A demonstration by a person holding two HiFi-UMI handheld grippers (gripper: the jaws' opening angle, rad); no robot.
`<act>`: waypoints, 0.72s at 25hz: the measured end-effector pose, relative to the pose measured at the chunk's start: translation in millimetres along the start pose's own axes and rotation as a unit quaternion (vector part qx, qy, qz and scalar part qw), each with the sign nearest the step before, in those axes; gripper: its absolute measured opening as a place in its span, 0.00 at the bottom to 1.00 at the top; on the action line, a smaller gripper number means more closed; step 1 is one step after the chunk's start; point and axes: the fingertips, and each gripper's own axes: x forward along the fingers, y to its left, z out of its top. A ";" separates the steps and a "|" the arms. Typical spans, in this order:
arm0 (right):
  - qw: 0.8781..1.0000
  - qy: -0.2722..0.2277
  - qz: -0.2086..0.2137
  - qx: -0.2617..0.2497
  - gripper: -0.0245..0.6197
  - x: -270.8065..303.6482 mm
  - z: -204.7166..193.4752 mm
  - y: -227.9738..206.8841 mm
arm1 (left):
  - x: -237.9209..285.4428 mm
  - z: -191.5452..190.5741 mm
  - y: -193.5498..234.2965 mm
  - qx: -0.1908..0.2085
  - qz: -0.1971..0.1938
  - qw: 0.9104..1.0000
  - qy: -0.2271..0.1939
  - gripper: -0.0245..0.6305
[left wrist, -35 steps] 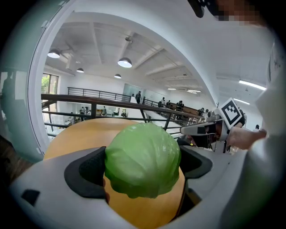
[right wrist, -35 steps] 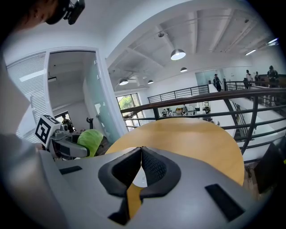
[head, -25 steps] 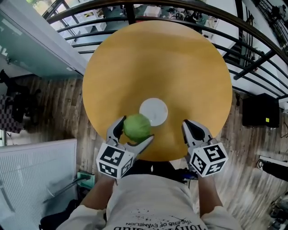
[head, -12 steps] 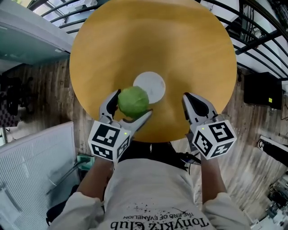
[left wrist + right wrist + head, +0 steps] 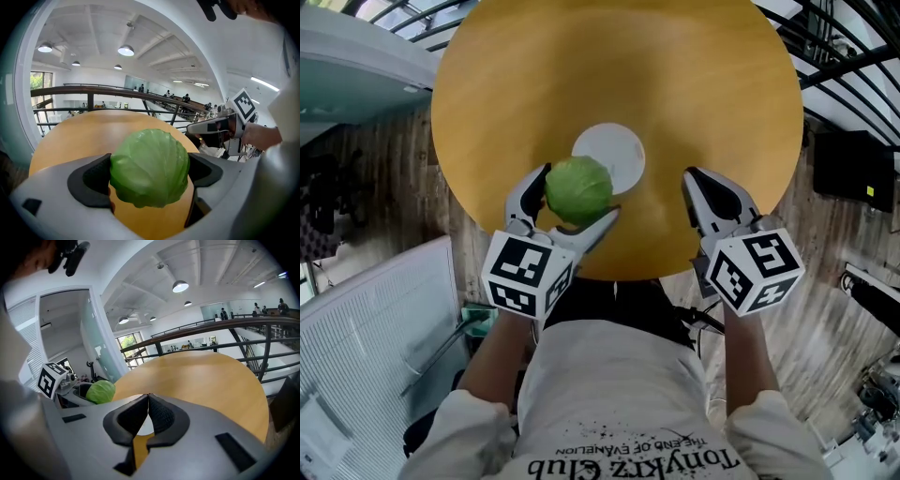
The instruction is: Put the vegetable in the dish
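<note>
A round green cabbage is held in my left gripper, shut on it above the near part of the round wooden table. In the left gripper view the cabbage fills the space between both jaws. The white dish lies on the table just beyond and to the right of the cabbage, its near-left rim hidden behind it. My right gripper hovers over the table's near right edge, shut with nothing in it; its jaws meet in the right gripper view, where the cabbage shows at the left.
A dark curved railing runs around the table's far side. A black box stands on the wooden floor at the right. A white slatted panel is at the lower left. The person's torso fills the bottom.
The view has shifted so the table and dish sit higher in the picture. My left gripper with the cabbage has come closer to the dish. The right gripper stays shut.
</note>
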 end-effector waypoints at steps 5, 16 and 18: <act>1.000 0.007 -0.001 0.006 0.08 5.8 -8.6 -4.2 | 8.9 -10.4 3.7 -0.001 0.001 1.000 0.011 0.79; 1.000 0.021 0.008 0.020 0.08 25.2 -25.9 -15.0 | 39.7 -29.3 15.4 -0.004 -0.001 0.999 0.038 0.79; 1.000 0.022 0.007 0.021 0.08 30.6 -26.2 -19.6 | 47.1 -31.0 18.6 -0.002 -0.001 0.999 0.044 0.79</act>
